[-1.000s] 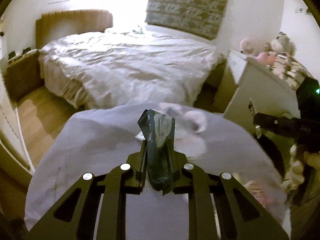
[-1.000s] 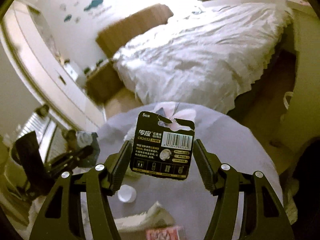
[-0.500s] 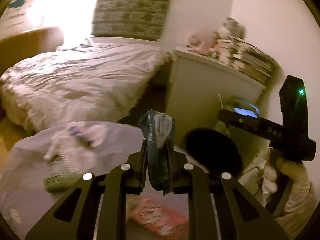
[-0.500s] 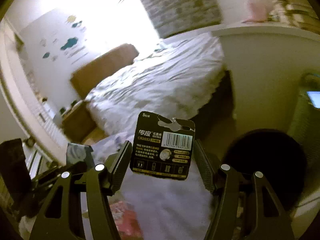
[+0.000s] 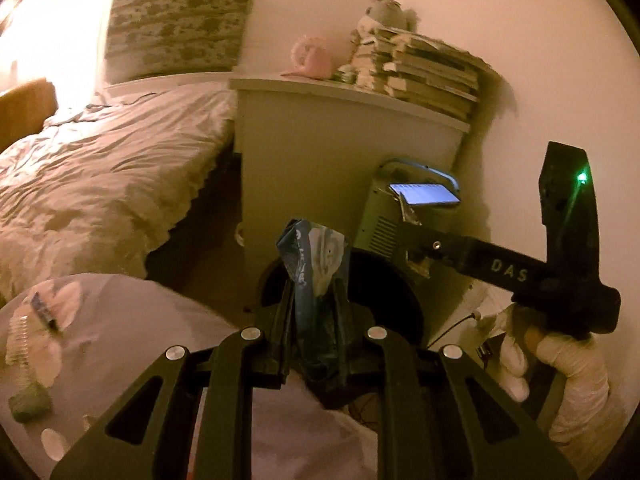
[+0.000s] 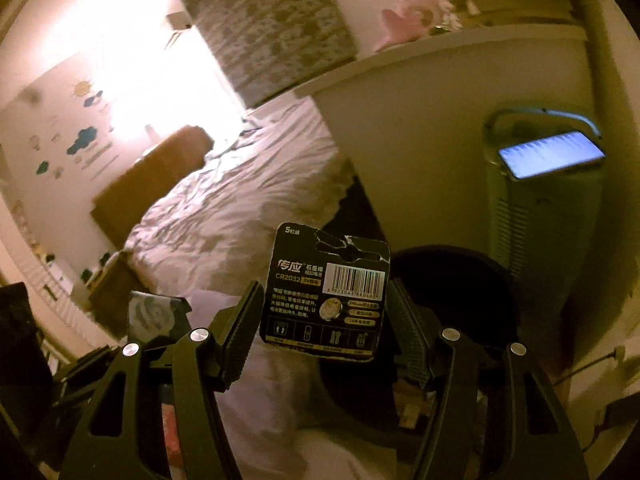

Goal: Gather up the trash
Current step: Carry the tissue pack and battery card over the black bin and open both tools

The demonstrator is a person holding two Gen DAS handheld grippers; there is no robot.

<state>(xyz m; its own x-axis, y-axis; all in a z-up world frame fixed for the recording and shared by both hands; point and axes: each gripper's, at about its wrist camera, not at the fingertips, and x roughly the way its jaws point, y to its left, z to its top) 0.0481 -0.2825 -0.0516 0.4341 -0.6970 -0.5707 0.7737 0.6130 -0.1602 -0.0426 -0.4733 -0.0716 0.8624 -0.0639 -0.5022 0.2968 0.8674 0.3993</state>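
Both grippers swung from the table to the black bin [image 5: 400,292]. Your left gripper [image 5: 314,316] pinched a wrapper [image 5: 316,256], your right gripper [image 6: 322,320] clamped a battery card [image 6: 328,292]; releasing early would have missed.

Left claw [image 5: 314,308] grips crumpled wrapper [image 5: 314,264]; black bin [image 5: 384,296] behind.

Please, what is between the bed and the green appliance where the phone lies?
A white cabinet stands between the bed and the green appliance bearing the phone; both wrist views show it.

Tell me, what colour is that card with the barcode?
The card is black with white and gold print, shown best in the right wrist view.
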